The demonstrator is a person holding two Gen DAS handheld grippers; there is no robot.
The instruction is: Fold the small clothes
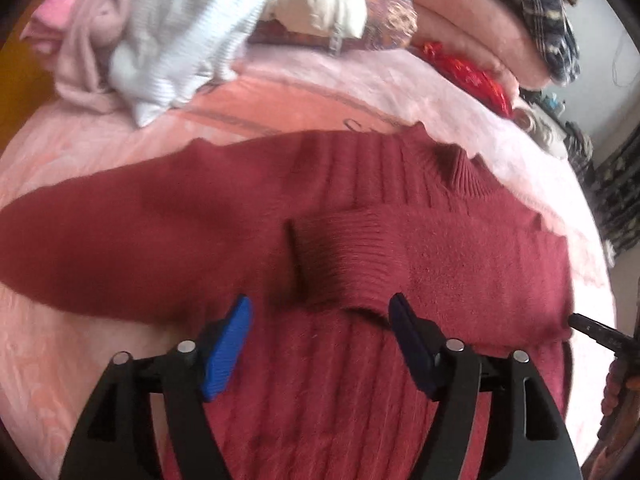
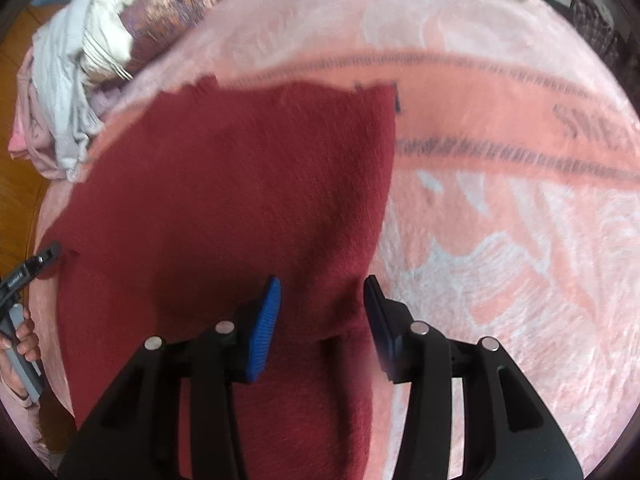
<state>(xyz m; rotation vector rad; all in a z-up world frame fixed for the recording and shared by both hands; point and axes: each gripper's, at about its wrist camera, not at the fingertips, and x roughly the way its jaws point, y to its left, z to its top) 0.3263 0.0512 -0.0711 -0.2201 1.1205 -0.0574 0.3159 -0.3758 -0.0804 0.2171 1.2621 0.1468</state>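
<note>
A dark red knit sweater [image 1: 224, 216] lies flat on a pink blanket [image 1: 80, 152]. In the left wrist view one sleeve with a ribbed cuff [image 1: 340, 252] is folded across the body, the collar [image 1: 460, 168] is at the far right, and the other sleeve stretches left. My left gripper [image 1: 320, 312] is open just above the sweater, near the cuff. In the right wrist view the sweater [image 2: 240, 184] fills the left half. My right gripper [image 2: 322, 288] is open over its right edge, holding nothing. The other gripper's tip [image 2: 48, 254] shows at the left edge.
A heap of white and pale pink clothes [image 1: 168, 36] lies at the back left of the bed. A patterned cushion [image 1: 390, 8], a red cloth [image 1: 472, 72] and folded blankets [image 1: 480, 24] lie at the back. Wooden floor [image 2: 20, 120] shows at left.
</note>
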